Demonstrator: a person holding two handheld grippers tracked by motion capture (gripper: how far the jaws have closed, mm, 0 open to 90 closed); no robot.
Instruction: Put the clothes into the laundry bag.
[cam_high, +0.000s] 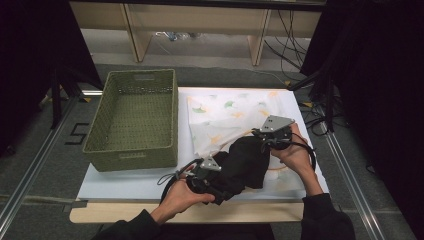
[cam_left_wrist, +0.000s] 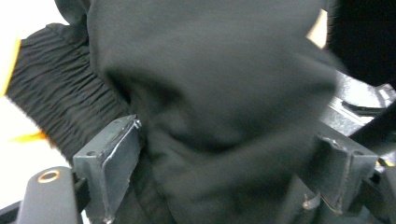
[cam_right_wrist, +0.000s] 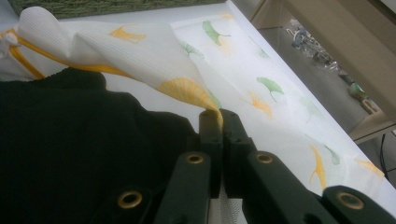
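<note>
Jaws of the left gripper (cam_left_wrist: 224, 172) stand wide apart, with a fold of the black garment (cam_high: 245, 162) bulging between them, its gathered waistband visible in the left gripper view. Jaws of the right gripper (cam_right_wrist: 218, 122) are pressed together on an edge of the white leaf-print cloth (cam_high: 227, 117), pinching it just above the garment. That cloth spreads under the garment on the desk (cam_high: 130, 182). Left of the garment sits a green woven basket (cam_high: 135, 147).
</note>
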